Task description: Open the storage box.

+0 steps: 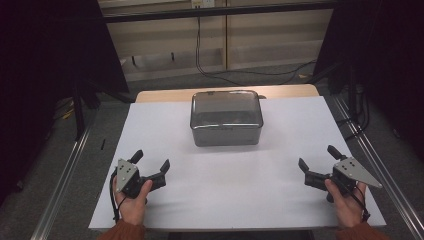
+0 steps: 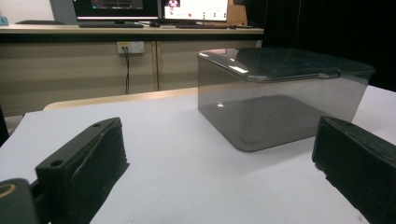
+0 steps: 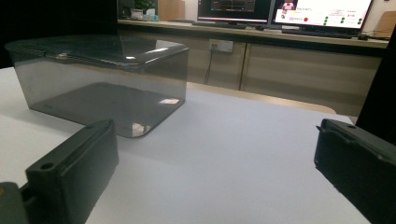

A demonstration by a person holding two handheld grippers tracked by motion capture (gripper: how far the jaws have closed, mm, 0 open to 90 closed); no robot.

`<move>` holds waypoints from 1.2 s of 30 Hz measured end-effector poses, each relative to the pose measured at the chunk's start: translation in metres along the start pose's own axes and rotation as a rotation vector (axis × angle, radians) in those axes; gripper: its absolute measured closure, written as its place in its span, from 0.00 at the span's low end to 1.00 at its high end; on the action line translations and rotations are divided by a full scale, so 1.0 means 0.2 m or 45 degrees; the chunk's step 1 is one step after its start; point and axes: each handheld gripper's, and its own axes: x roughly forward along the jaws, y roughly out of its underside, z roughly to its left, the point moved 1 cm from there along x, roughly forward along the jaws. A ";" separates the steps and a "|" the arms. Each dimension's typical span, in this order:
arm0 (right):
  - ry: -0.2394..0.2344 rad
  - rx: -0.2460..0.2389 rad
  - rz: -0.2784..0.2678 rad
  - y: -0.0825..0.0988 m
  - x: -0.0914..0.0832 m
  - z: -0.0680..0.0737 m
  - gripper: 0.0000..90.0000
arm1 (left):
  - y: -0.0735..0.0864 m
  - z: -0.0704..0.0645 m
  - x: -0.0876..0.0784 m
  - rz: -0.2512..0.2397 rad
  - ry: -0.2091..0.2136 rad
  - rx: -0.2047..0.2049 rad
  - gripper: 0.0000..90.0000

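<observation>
A smoky grey see-through box (image 1: 226,117) with its lid on stands at the middle back of the white sheet (image 1: 235,170). In the high view my left gripper (image 1: 151,160) rests near the front left of the sheet, jaws wide and empty, pointing toward the box. Over at the front right, my right gripper (image 1: 318,156) is likewise open with nothing between its jaws. The left gripper view has the box (image 2: 280,98) ahead to the right of its open jaws (image 2: 219,158). In the right gripper view the box (image 3: 100,81) sits ahead to the left of the open jaws (image 3: 215,158).
The sheet covers a wooden table (image 1: 165,95) whose far edge shows behind the box. Metal rails (image 1: 62,185) run along both sides of the table. A counter with monitors (image 2: 194,9) and a wall socket with cables (image 2: 130,46) stand beyond.
</observation>
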 end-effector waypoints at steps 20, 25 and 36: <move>-0.089 0.036 0.004 0.01 0.05 0.04 0.00 | 0.00 -0.02 0.02 0.029 0.007 0.011 0.05; -0.111 0.028 0.000 0.00 0.09 0.07 0.00 | 0.01 -0.02 0.02 0.041 0.014 0.001 0.05; -0.193 0.055 0.004 -0.03 0.13 0.14 0.00 | 0.00 -0.03 0.01 0.022 0.037 -0.017 0.05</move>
